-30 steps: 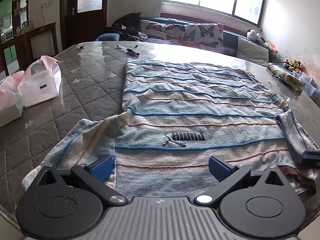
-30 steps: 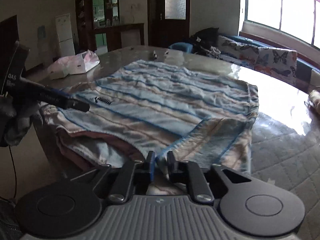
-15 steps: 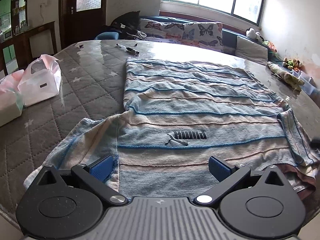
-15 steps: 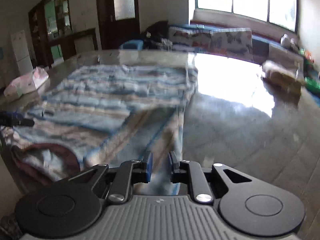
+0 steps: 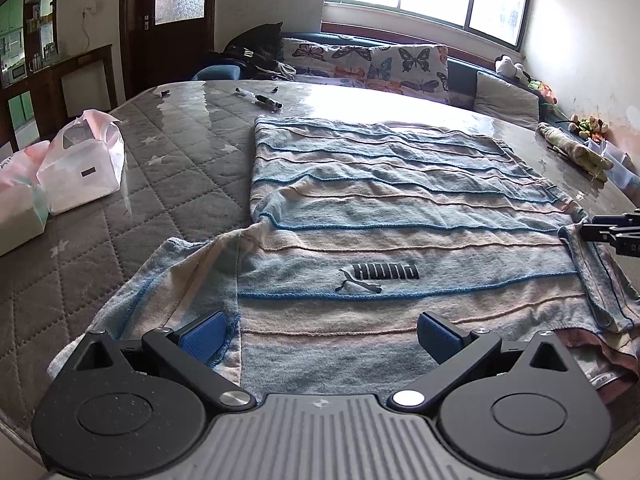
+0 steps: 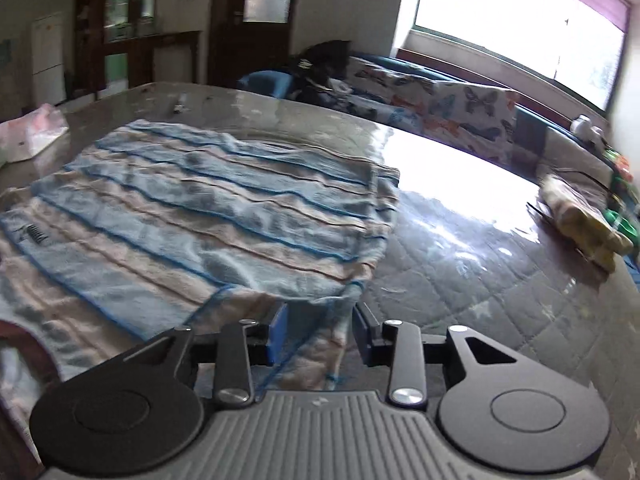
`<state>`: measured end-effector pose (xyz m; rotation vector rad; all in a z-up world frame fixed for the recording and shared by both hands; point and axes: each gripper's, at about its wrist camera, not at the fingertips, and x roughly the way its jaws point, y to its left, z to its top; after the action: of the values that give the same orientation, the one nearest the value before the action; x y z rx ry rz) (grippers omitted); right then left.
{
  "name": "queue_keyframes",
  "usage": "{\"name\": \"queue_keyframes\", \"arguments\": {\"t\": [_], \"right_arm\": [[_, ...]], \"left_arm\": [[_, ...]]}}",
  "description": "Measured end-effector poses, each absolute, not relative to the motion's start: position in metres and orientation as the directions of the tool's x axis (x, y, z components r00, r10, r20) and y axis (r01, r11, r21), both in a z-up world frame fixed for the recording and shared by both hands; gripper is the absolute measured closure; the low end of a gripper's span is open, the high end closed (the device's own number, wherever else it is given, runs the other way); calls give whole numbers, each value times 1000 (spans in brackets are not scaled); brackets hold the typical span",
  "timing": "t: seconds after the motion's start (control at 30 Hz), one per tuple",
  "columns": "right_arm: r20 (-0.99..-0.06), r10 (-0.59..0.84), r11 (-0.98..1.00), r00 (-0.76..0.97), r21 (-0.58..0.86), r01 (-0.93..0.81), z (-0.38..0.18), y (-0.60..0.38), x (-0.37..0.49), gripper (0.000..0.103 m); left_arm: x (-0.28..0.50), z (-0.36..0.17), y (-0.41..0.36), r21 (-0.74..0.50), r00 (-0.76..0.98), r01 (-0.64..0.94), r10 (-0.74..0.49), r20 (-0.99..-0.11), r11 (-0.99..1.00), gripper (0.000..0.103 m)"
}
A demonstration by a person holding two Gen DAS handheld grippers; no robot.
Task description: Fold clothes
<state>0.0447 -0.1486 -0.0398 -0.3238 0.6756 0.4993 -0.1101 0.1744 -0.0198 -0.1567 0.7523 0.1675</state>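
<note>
The striped shirt [image 5: 400, 216] lies flat on the quilted table [image 5: 168, 168], printed logo facing up; its lettering reads upside down and resembles PUMA. The left gripper [image 5: 320, 330] is spread wide above the collar end, holding nothing. The right gripper [image 6: 320, 334] is parted over a sleeve [image 6: 316, 344]. Pens [image 5: 260, 98] and white bags [image 5: 82, 168] sit well apart.

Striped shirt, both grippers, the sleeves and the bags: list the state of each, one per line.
Striped shirt: spread flat on the table, logo side up, not yet folded.
Left sleeve: spread out to the side, rumpled.
Right sleeve: folded in over the shirt's edge.
Left gripper: open wide, over the collar end.
Right gripper: open, sleeve fabric between its fingers.
White plastic bag: standing, handles up.
Pen: lying on the table.
</note>
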Motion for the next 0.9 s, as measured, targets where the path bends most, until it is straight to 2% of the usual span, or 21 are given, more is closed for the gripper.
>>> {"name": "queue_keyframes", "arguments": {"t": [0.03,0.07,0.2,0.3,0.4,0.47,0.5,0.63,0.9], "right_arm": [[-664,335,838,668,-113,-533,-40,-150,46,81],[-661,336,851,671,-92,-517,-42,-153,48,91],[-648,293,885,703,-94,-456,-45,-163,49,101],[-642,246,908,726,-108,-404,-43,-173,51,101],[-633,297,912,715,-36,-410,-36,-182,52,97],[-631,346,883,695,-32,-468,-31,-176,48,80],[-626,341,869,701,-76,-490,-31,-169,45,79],[-637,381,821,670,-100,-562,-39,-149,44,79],[-639,356,864,682,-53,-500,-41,-154,54,78]], "left_arm": [[-110,-20,174,-80,718,-206,95,-689,975,0],[-109,-20,174,-78,718,-204,95,-689,976,0],[-109,-21,175,-73,720,-201,97,-687,977,0],[-109,-21,174,-65,720,-199,101,-686,978,0],[-109,-22,173,-58,721,-199,106,-685,978,0],[-109,-22,173,-54,720,-199,109,-685,978,0],[-108,-22,172,-52,720,-200,110,-686,978,0],[-110,-22,174,-62,722,-200,105,-684,978,0],[-123,-19,186,-82,724,-232,116,-680,969,0]]}}
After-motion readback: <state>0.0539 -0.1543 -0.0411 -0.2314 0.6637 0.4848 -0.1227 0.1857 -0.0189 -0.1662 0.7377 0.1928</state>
